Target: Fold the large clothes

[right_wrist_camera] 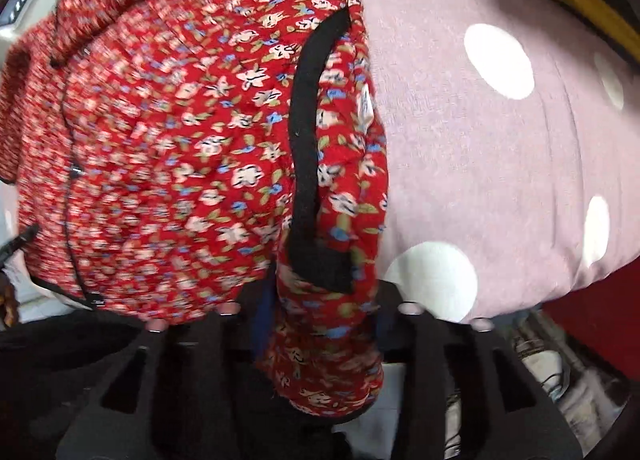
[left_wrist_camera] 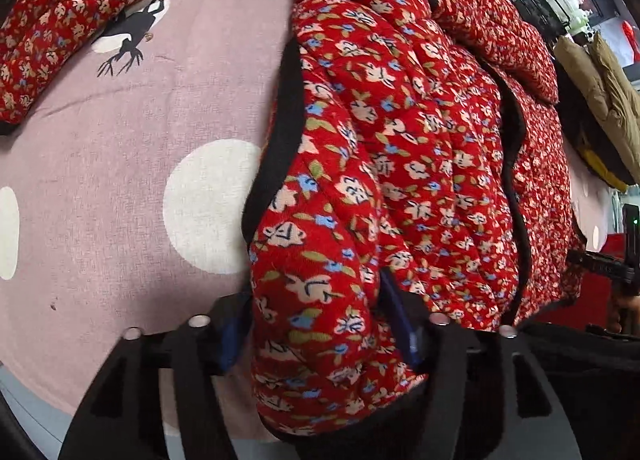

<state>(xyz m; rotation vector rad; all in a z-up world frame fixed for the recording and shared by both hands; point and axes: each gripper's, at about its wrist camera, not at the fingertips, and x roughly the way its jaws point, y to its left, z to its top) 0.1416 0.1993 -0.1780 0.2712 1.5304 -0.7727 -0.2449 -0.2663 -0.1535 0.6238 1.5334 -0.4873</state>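
Black tongs, apparently blue-padded.

A mauve cloth with white dots and a black bird print covers the surface — the red floral quilted jacket lies heaped on it, a tan padded garment beyond the jacket

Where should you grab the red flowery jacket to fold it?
Grab the red flowery jacket along its black-trimmed edge, coming from above. It is bunched thick there, so each gripper, left and right, gets a firm bite.
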